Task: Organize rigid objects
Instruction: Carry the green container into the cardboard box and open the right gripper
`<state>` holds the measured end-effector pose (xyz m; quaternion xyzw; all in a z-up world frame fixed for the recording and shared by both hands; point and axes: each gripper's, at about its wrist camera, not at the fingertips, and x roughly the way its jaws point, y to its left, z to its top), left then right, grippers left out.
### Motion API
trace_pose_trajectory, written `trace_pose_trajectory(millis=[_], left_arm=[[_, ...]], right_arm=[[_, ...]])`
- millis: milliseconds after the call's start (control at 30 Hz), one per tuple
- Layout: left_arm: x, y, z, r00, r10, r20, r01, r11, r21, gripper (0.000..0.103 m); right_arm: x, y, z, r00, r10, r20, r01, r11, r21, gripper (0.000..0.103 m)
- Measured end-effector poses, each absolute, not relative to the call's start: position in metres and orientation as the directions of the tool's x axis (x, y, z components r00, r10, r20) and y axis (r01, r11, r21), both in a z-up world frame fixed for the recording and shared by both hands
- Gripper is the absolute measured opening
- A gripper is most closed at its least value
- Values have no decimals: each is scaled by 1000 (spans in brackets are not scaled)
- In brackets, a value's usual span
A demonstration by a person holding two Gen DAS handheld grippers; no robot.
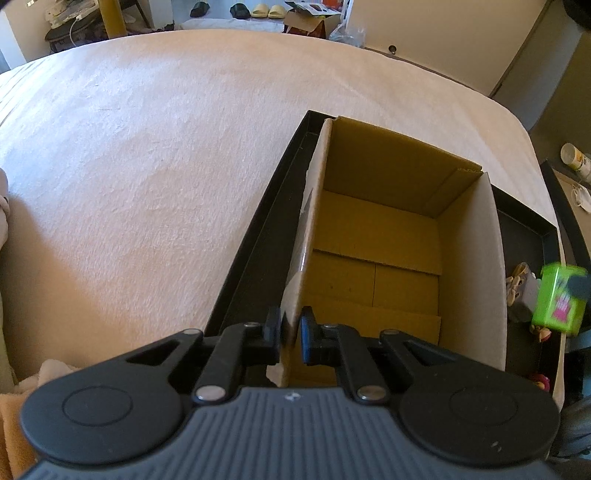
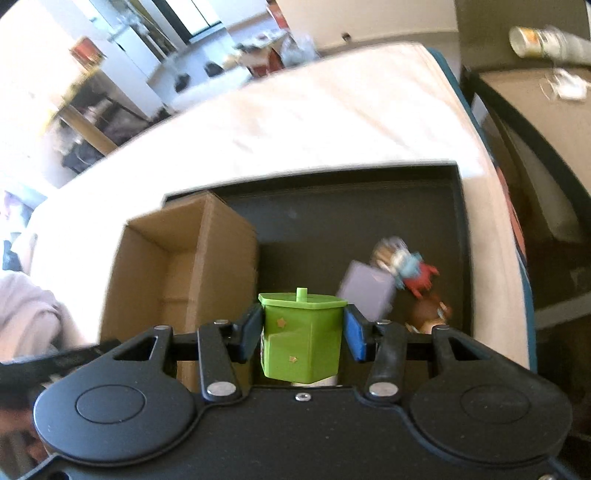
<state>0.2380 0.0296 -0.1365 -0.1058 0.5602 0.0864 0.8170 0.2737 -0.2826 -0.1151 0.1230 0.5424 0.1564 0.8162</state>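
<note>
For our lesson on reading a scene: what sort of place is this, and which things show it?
Probably a bedroom at home: the work happens on a cream-covered bed, slippers lie on the floor beyond, and toy figures sit in a black tray.

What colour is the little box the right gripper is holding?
Lime green box with small gold stars, clearest in the right wrist view.

A cream-covered bed (image 1: 166, 147) carries a black tray (image 1: 255, 254) at its right edge.

A home bedroom: a bed (image 1: 166, 147) with a pale cover fills the frame, and at the top edge slippers (image 1: 264, 10) lie on the floor beside an open cardboard carton (image 1: 308, 22)
</note>
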Motion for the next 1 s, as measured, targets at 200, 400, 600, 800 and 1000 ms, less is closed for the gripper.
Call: trace_pose_trajectory(millis=[200, 400, 600, 800, 1000], left_arm=[[238, 31, -136, 363, 3, -932, -252, 963, -95, 10], [237, 34, -136, 364, -7, -931, -256, 961, -108, 10], [236, 35, -137, 368, -15, -930, -252, 961, -116, 10], [237, 35, -137, 366, -22, -930, -246, 962, -119, 10], [237, 35, -138, 365, -25, -931, -247, 961, -123, 10]], right_arm=[[283, -256, -89, 411, 453, -791, -175, 891, 420, 46], [295, -223, -87, 398, 506, -765, -234, 863, 449, 47], [307, -186, -103, 341, 515, -786, -267, 855, 444, 47], [314, -160, -118, 325, 497, -805, -270, 864, 425, 47], [324, -135, -130, 318, 479, -819, -285, 872, 399, 47]])
